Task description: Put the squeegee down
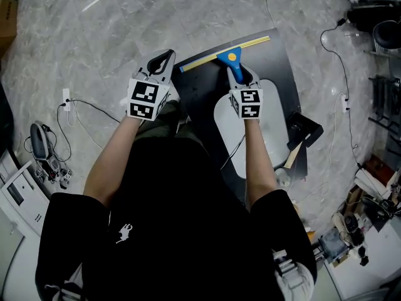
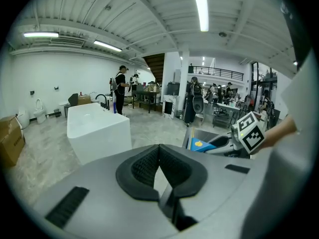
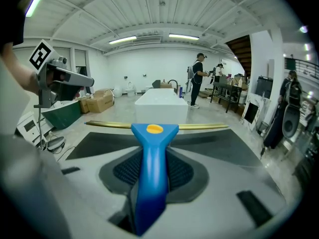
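The squeegee has a blue handle with a yellow dot and a long yellow-edged blade. My right gripper is shut on its handle, and the blade hangs crosswise over the far edge of a dark panel. In the right gripper view the handle runs up between the pads, with the blade level over the dark surface. My left gripper floats to the left of the panel, jaws shut with nothing in them. From the left gripper view the squeegee shows at the right.
A white oval basin lies in the panel under my right arm. A black object sits at the panel's right edge. Cables and a socket lie on the marble floor at left. A white tub and cardboard boxes stand farther off.
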`<action>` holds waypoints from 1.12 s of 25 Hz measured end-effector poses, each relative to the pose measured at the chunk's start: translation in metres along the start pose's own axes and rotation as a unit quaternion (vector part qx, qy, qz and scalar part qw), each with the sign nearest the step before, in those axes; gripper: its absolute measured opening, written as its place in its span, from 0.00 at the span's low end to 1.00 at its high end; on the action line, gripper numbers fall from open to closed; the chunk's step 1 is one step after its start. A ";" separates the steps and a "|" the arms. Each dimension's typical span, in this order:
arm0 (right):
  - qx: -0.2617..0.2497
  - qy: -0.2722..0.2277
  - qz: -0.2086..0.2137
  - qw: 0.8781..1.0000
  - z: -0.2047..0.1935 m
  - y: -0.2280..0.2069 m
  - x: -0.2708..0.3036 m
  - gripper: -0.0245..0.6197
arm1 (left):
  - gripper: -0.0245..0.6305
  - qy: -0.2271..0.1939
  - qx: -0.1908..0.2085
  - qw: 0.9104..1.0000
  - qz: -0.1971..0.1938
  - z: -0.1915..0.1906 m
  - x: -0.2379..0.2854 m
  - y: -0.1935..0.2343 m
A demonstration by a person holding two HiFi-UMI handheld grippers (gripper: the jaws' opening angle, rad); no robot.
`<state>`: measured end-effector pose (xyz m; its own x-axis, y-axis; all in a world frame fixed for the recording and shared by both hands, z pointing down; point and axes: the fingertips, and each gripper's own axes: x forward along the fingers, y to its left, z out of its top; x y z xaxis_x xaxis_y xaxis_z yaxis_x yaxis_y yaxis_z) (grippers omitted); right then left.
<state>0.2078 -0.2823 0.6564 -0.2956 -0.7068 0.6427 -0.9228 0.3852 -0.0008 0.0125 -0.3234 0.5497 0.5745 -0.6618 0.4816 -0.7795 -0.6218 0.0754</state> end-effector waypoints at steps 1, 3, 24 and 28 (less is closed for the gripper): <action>-0.001 0.003 0.001 1.000 -0.001 0.000 0.002 0.24 | 0.04 0.001 0.001 1.000 0.000 0.000 0.000 0.001; -0.003 0.007 0.002 1.000 -0.002 0.000 0.006 0.24 | 0.04 0.004 0.002 1.000 0.001 -0.001 0.001 0.002; -0.021 0.062 -0.006 0.998 -0.009 -0.003 0.031 0.24 | 0.04 0.021 -0.008 1.000 0.012 -0.017 0.000 0.017; -0.027 0.072 -0.007 0.997 -0.014 -0.002 0.035 0.24 | 0.04 0.023 -0.009 1.000 0.015 -0.021 -0.001 0.017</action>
<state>0.2023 -0.2996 0.6894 -0.2396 -0.6211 0.7462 -0.9111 0.4094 0.0482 -0.0065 -0.3250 0.5686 0.5393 -0.6596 0.5236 -0.8008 -0.5940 0.0764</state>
